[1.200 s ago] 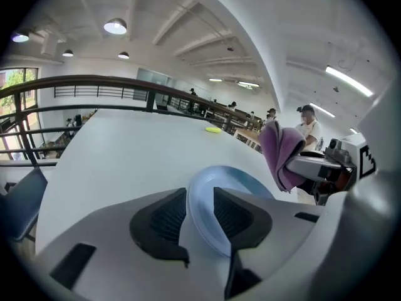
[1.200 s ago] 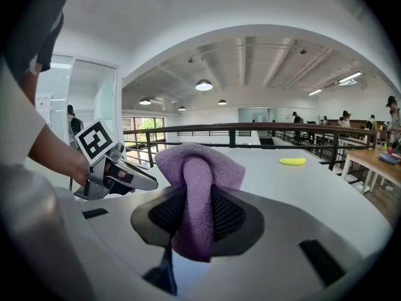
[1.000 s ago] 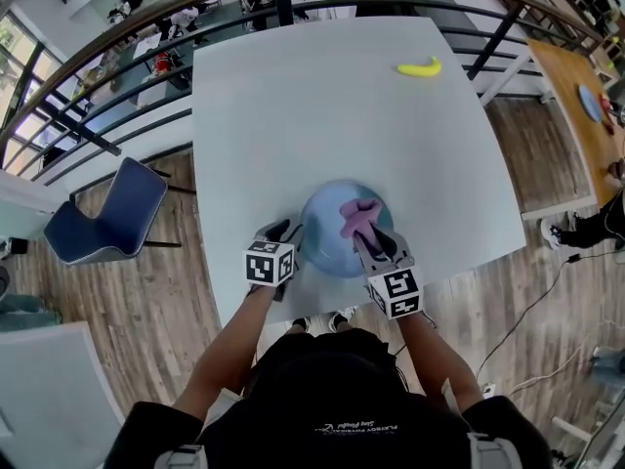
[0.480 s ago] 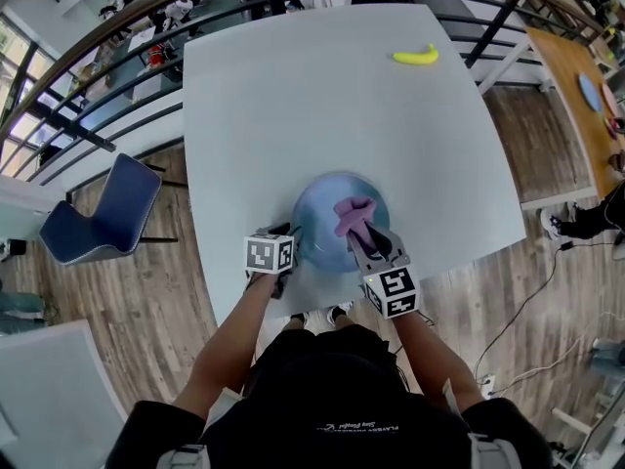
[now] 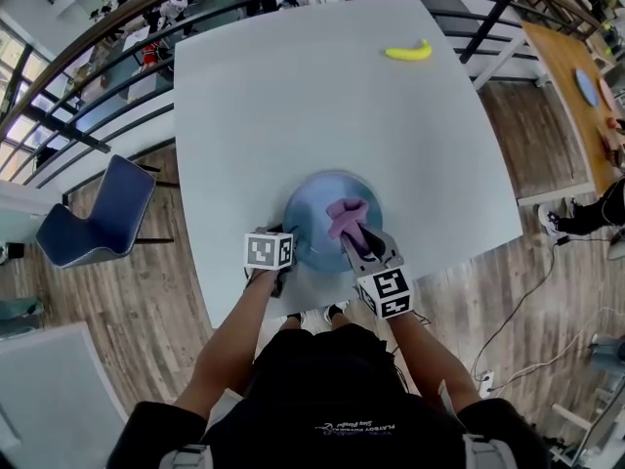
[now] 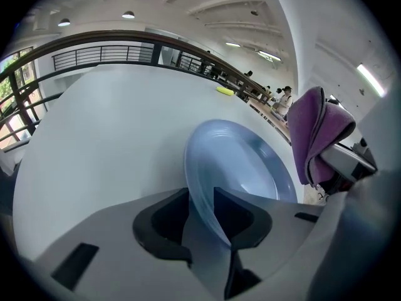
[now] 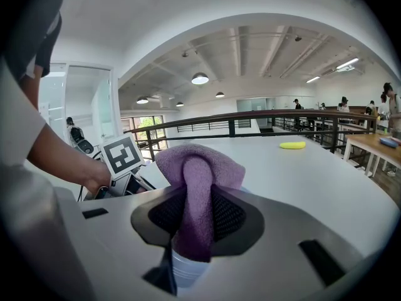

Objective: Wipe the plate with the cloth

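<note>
Bright daylight, sharp, fisheye-warped edges

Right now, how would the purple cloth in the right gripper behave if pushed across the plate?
Likely floppy: the cloth folds and bulges above the right gripper. Probably light, since a pinch holds it. It may bunch rather than slide stiffly over the plate.

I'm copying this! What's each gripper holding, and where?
The left gripper pinches the plate by its rim; right gripper clamps the cloth by a bunched fold.

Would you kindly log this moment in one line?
left gripper: shut on plate | right gripper: shut on cloth over plate | banana: far side
</note>
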Available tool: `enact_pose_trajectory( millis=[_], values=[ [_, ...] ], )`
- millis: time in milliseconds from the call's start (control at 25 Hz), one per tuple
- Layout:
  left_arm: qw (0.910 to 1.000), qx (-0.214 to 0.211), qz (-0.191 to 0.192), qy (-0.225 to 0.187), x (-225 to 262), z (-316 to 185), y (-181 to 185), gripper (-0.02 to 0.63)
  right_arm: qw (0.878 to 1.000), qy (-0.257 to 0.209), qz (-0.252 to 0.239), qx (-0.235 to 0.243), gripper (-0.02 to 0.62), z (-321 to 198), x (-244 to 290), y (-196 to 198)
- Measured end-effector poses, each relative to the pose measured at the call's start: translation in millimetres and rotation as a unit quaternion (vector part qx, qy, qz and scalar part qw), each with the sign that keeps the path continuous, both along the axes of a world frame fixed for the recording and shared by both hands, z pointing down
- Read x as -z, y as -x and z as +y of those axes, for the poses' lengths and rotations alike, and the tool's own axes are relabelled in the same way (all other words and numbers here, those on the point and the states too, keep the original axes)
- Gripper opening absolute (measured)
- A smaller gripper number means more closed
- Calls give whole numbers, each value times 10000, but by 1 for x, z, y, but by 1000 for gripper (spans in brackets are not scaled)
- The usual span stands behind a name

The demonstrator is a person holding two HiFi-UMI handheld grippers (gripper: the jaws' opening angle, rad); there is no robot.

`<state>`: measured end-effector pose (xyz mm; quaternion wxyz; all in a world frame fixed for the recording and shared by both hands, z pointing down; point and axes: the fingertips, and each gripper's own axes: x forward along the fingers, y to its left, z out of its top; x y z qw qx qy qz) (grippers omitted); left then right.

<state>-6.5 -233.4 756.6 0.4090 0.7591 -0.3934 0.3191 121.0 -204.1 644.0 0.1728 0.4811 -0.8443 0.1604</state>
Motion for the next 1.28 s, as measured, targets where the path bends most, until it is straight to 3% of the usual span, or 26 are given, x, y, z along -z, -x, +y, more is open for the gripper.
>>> enact_pose_trajectory(
  millis=[240,560,920,1280],
  values=[
    [9998,116,-134,-11,-1,-4,5,100,10000,5,-12,-1,106,-1,1,-1],
    [9990,431,-36,58,-2,-7,10,88,10000,10,-59,-54,106,1,-1,1],
    [9942,873,563,271,-3,-9,14,52,9998,21,-65,-193,106,1,-6,0],
    [9890,1100,968,201,5,-10,7,34,9996,-65,-32,-261,106,4,0,-6]
  ],
)
